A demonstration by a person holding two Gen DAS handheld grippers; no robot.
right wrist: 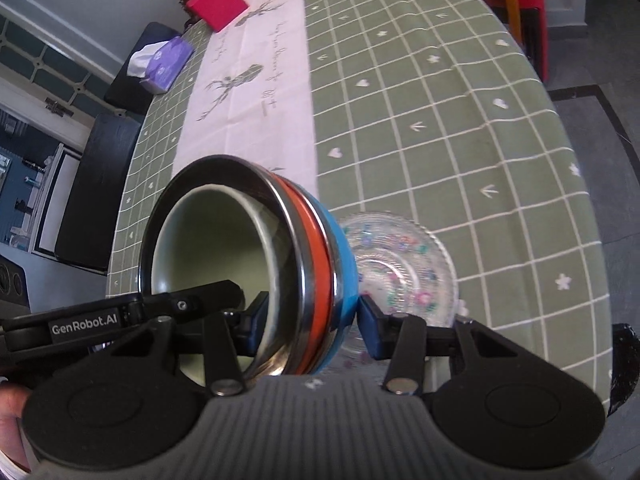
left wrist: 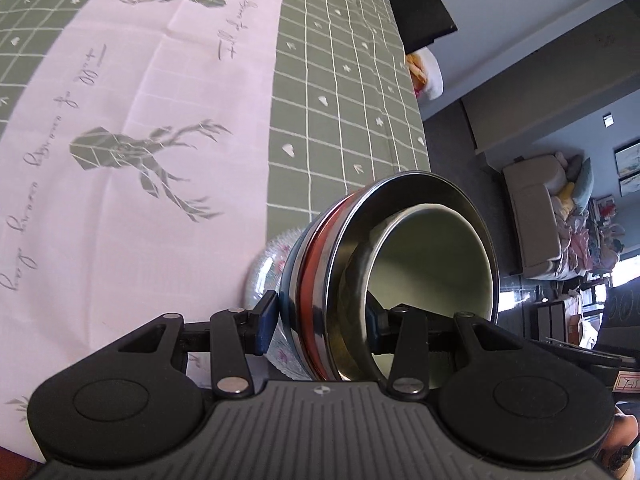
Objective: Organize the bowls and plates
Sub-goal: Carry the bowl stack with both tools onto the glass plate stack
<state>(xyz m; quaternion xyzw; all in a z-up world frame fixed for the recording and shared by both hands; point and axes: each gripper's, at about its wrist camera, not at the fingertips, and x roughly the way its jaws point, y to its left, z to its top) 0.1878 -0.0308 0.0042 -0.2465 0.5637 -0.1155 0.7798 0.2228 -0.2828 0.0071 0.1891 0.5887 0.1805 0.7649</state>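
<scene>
The bench [right wrist: 440,120] wears a green checked tablecloth with a pale pink deer-printed runner [right wrist: 260,92] down its middle. At its far end sit a red box [right wrist: 218,8] and a purple tissue pack [right wrist: 166,64]; nearer, a clear floral glass plate [right wrist: 404,272] seems to rest on it.

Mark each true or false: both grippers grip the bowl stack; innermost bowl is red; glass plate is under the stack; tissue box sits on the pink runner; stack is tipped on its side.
1. Both grippers grip the bowl stack. True: left gripper and right gripper each pinch its rim wall.
2. Innermost bowl is red. False: the innermost bowl is pale green inside.
3. Glass plate is under the stack. True.
4. Tissue box sits on the pink runner. False: it sits on the green checked cloth at the table edge.
5. Stack is tipped on its side. True.
</scene>
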